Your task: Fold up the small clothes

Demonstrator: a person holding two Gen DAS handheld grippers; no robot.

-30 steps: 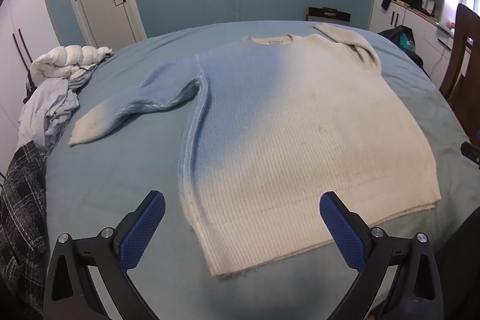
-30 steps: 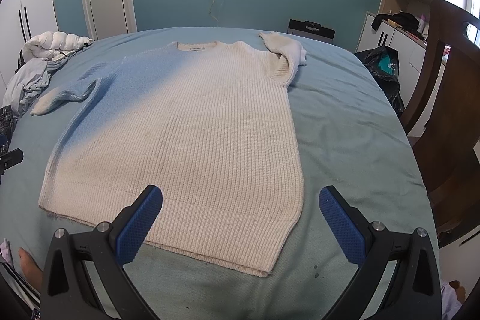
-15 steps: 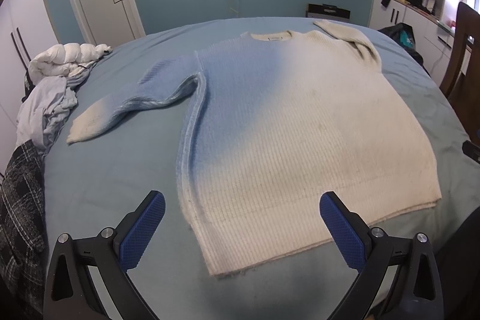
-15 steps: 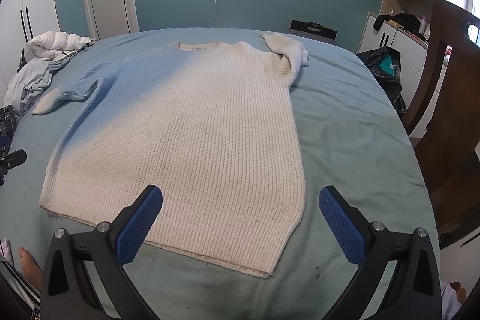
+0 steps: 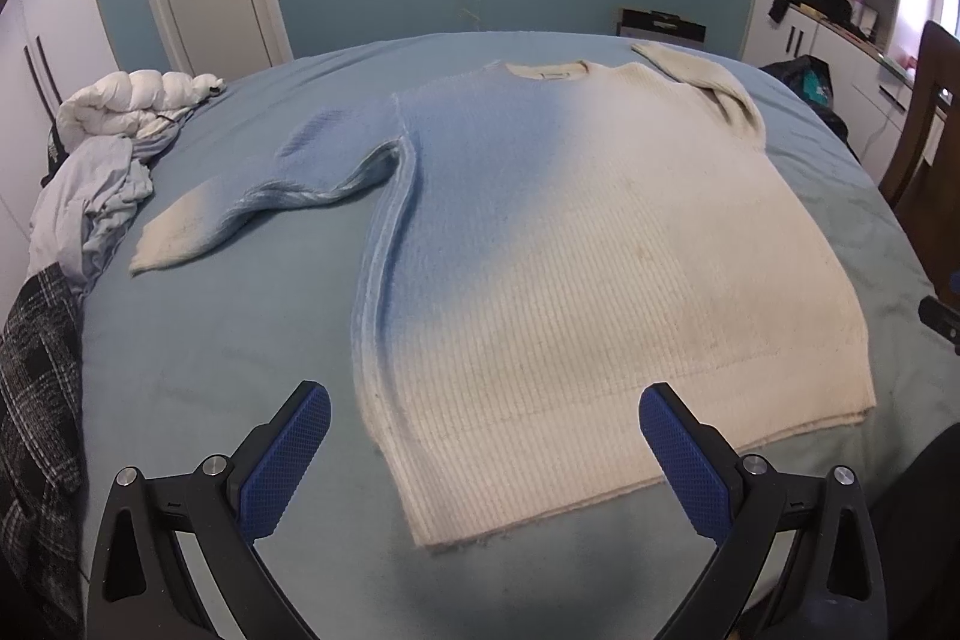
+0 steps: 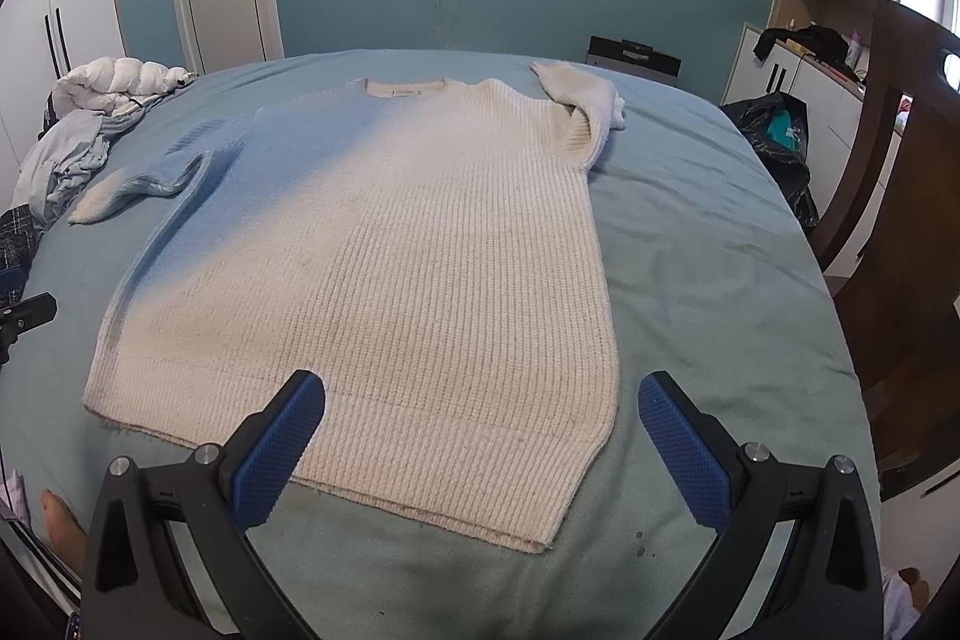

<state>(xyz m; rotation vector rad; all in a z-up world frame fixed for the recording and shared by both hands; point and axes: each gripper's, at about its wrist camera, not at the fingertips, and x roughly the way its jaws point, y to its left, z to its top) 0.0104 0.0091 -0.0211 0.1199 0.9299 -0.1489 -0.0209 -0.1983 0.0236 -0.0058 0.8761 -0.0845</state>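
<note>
A knit sweater (image 5: 588, 268), cream fading to blue on its left side, lies flat and face up on the blue bed (image 5: 210, 370). Its left sleeve (image 5: 258, 202) stretches out to the left. Its right sleeve (image 6: 585, 100) is bent back near the shoulder. My left gripper (image 5: 483, 451) is open and empty, above the sweater's lower left hem corner. My right gripper (image 6: 480, 442) is open and empty, above the lower right hem; the sweater (image 6: 390, 268) fills that view.
A white puffy jacket (image 5: 126, 100), a grey garment (image 5: 90, 202) and a dark plaid cloth (image 5: 36, 370) lie piled at the bed's left edge. A wooden chair (image 6: 900, 220) stands right of the bed. A black bag (image 6: 774, 142) sits by white cabinets.
Both grippers stay open and nearly still; the views shift only slightly, the sweater lies unchanged.
</note>
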